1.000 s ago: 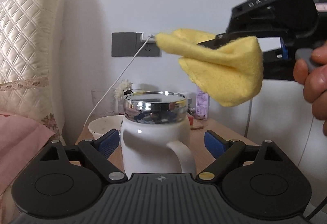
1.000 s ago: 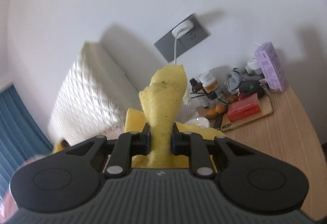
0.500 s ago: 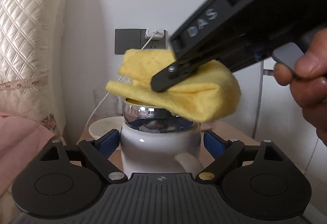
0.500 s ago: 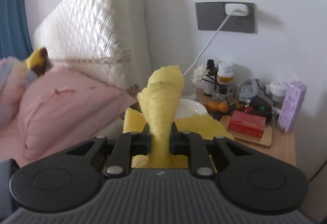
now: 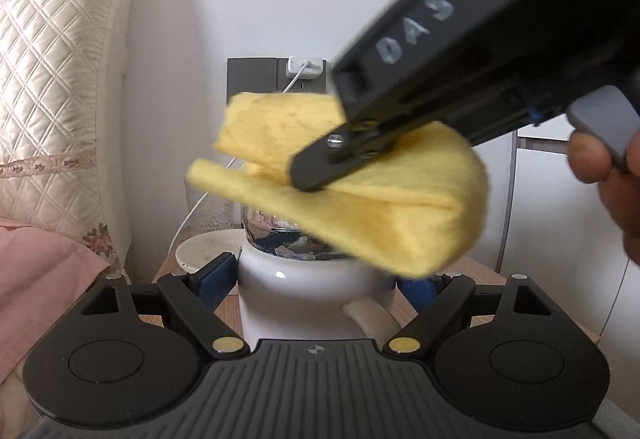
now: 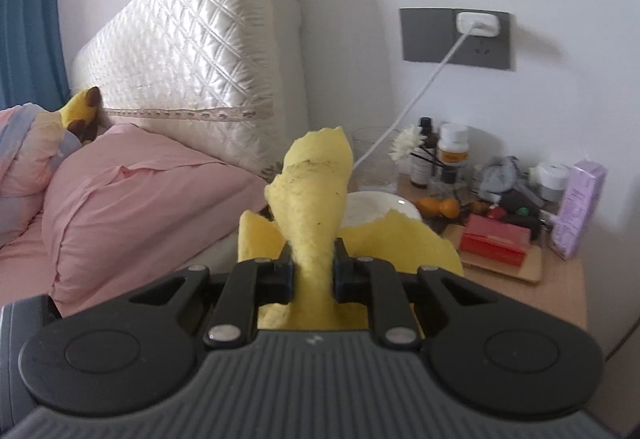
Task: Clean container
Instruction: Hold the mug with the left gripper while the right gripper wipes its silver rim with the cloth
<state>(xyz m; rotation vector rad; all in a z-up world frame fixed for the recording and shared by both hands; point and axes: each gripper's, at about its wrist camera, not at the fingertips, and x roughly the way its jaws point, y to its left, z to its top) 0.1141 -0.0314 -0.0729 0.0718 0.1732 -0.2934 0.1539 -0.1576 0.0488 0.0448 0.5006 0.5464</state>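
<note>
A white mug (image 5: 304, 295) with a shiny steel rim sits between the blue pads of my left gripper (image 5: 316, 283), which touch its sides; its handle points toward the camera. My right gripper (image 5: 320, 167) reaches in from the upper right, shut on a folded yellow cloth (image 5: 400, 223). The cloth lies over the mug's mouth and hides most of the rim. In the right wrist view the cloth (image 6: 316, 191) sticks up from the closed pads of the right gripper (image 6: 314, 271); the mug is hidden there. A person's hand (image 5: 608, 183) holds the right gripper's trigger.
A wooden bedside table (image 6: 560, 287) carries a white bowl (image 6: 372, 207), several bottles, a red box (image 6: 494, 239) and a purple carton (image 6: 576, 211). A quilted cream headboard (image 6: 192, 59) and a pink pillow (image 6: 132, 199) are at the left. A charger cable hangs from the wall socket (image 6: 476, 23).
The right gripper has swung in from the upper right with the cloth and rolled level, bringing the cloth down over the mug's mouth. The mug stays between the left pads.
</note>
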